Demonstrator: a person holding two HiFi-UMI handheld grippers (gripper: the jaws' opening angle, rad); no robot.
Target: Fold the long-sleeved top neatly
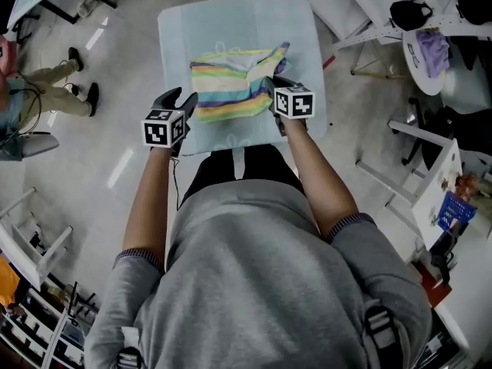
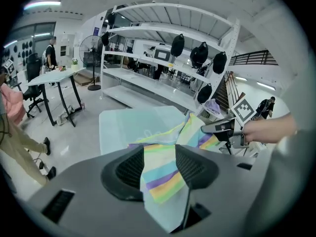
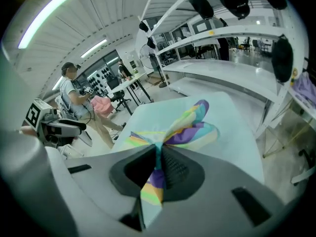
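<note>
A lab hall: white shelving racks [image 2: 143, 80], worktables [image 2: 52, 75] (a standing fan [image 2: 94, 48]).

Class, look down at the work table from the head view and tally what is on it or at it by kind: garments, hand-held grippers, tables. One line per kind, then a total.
Garments: 1, the striped top
Grippers: 2, the left gripper and the right gripper
Tables: 1, the table with its pale cover
Total: 4
</note>
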